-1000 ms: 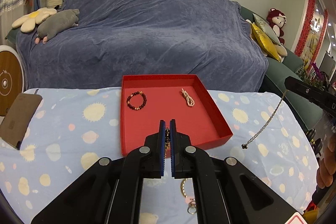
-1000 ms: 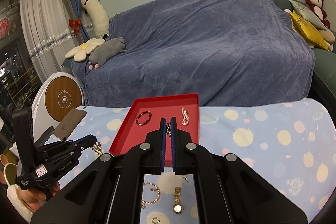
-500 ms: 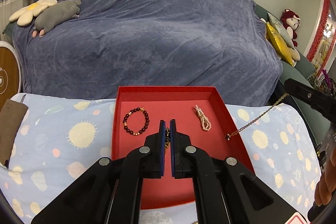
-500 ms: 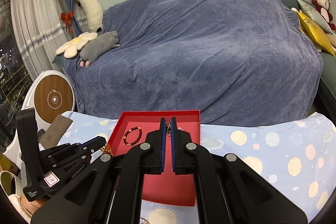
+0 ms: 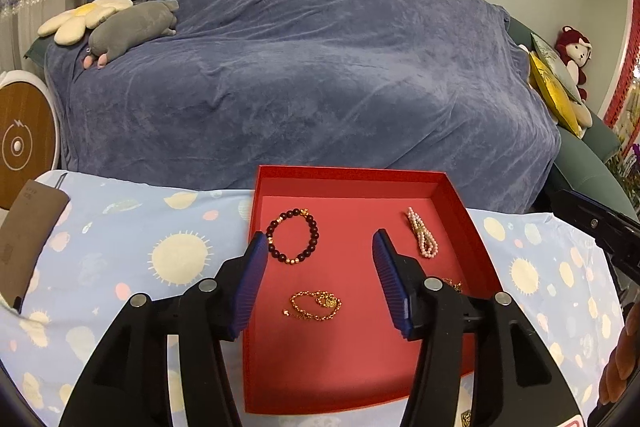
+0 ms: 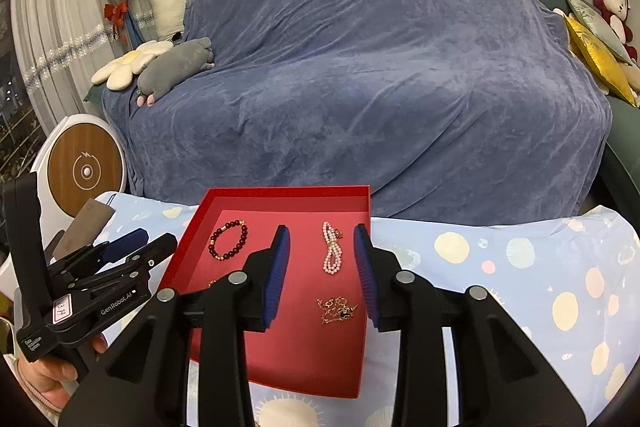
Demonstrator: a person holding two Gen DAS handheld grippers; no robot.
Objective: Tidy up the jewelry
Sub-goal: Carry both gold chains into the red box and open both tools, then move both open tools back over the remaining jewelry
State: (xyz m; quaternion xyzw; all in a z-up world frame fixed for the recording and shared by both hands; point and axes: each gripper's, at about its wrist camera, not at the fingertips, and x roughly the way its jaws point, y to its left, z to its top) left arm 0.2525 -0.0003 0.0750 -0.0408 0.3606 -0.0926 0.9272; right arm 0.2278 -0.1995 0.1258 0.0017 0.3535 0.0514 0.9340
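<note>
A red tray (image 5: pixel 484 251) (image 6: pixel 188 247) sits on the sun-patterned cloth. In it lie a dark bead bracelet (image 5: pixel 294 242) (image 6: pixel 228 239), a pink pearl piece (image 5: pixel 423 238) (image 6: pixel 332 251), a gold bracelet (image 5: pixel 316 305) and a thin gold chain (image 6: pixel 337 309). My left gripper (image 5: pixel 320 247) is open and empty, just above the gold bracelet. My right gripper (image 6: pixel 321 239) is open and empty, above the thin chain. The left gripper also shows in the right wrist view (image 6: pixel 132 247), at the tray's left edge.
A sofa under a blue cover (image 5: pixel 304 67) stands behind the table, with plush toys (image 5: pixel 132 27) on its left and cushions (image 5: pixel 554 83) on its right. A brown card (image 5: pixel 28 239) lies at the table's left. A round white device (image 5: pixel 24 143) stands beside it.
Both grippers have opened. The gold bracelet left my left gripper and the thin chain left my right gripper; both now lie in the tray.
</note>
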